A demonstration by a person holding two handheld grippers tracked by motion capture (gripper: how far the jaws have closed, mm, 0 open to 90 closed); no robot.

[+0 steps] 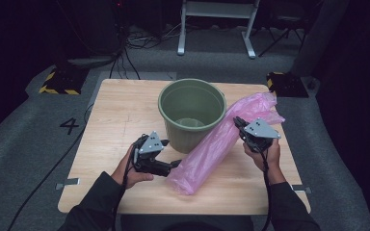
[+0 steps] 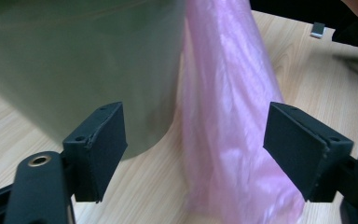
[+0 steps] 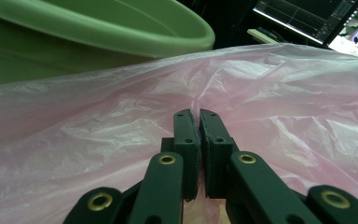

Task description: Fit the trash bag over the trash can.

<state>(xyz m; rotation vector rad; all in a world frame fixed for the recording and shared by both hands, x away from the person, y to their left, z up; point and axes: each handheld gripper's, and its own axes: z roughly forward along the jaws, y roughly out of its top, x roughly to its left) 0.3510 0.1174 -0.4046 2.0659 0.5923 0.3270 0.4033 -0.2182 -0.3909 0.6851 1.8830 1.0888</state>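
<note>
Right gripper [image 3: 198,116] is pinched down tight on a fold of the pink bag [image 1: 217,144], plastic bunched between its pads. Left gripper [image 1: 173,166] has its jaws wide, nothing pressed; the bag's lower end sits between them, just ahead, untouched. No earlier picture to compare, so I'm reading this as-is.

Bag lies diagonally from the left gripper up to the right one, leaning on the green bucket [image 1: 191,113]. The bucket is just beyond and left of my left jaws and directly behind my right jaws.

Risks, my guess:
- thin film tears if the right gripper pulls hard; the grip is on a small pinch only
- left jaws close on both layers instead of one, so the bag mouth won't open
- left jaw clips the bucket wall and shoves the bucket across the table [image 1: 120,115]
- slick film slides out of the pads

Materials: bag is glossy, translucent, crinkled, with a long tube shape. Bucket is smooth matte plastic, round, tapered, with a rolled rim. Table is pale wood grain, flat.
</note>
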